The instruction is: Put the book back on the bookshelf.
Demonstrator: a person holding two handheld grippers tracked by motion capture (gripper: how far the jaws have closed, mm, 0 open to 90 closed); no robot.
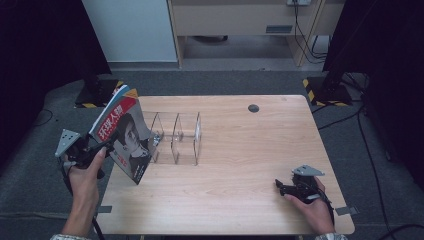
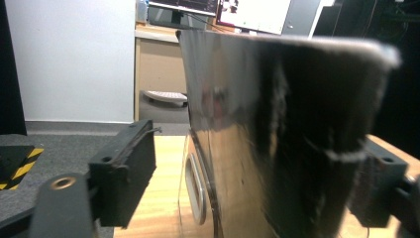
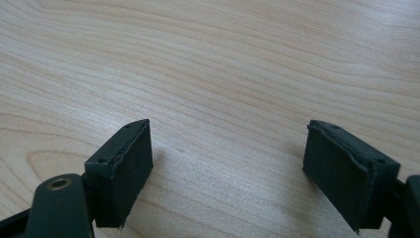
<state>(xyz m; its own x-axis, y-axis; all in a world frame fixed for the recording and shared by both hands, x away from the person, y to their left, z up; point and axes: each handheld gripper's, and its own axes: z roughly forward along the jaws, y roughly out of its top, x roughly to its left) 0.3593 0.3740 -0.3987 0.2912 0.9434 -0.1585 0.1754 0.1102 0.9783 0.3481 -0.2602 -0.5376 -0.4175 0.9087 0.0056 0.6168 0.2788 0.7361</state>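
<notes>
My left tongs (image 1: 107,145) sit at the left edge of the wooden surface (image 1: 240,165), jaws spread wide around the magazine (image 1: 125,135). In the left gripper view the magazine (image 2: 277,144) stands between them with a clear gap on the left pad's side; whether the right pad touches it I cannot tell. The magazine stands tilted at the left end of the clear acrylic rack (image 1: 177,137), its red-titled cover facing the near edge, its lower corner near the surface's left side.

My right tongs (image 1: 278,186) rest low at the near right of the surface, and the right gripper view shows them (image 3: 228,163) open wide over bare wood grain with nothing between the jaws.

The surface is pale wood with rounded corners and a small dark cable hole (image 1: 253,108) near the far edge. Grey carpet (image 1: 225,80) lies around it. Black drapes hang at both sides, black stands with yellow-black striped feet (image 1: 315,90) flank the far corners, and a light wooden cabinet (image 1: 240,25) and a white panel (image 1: 130,30) stand behind.
</notes>
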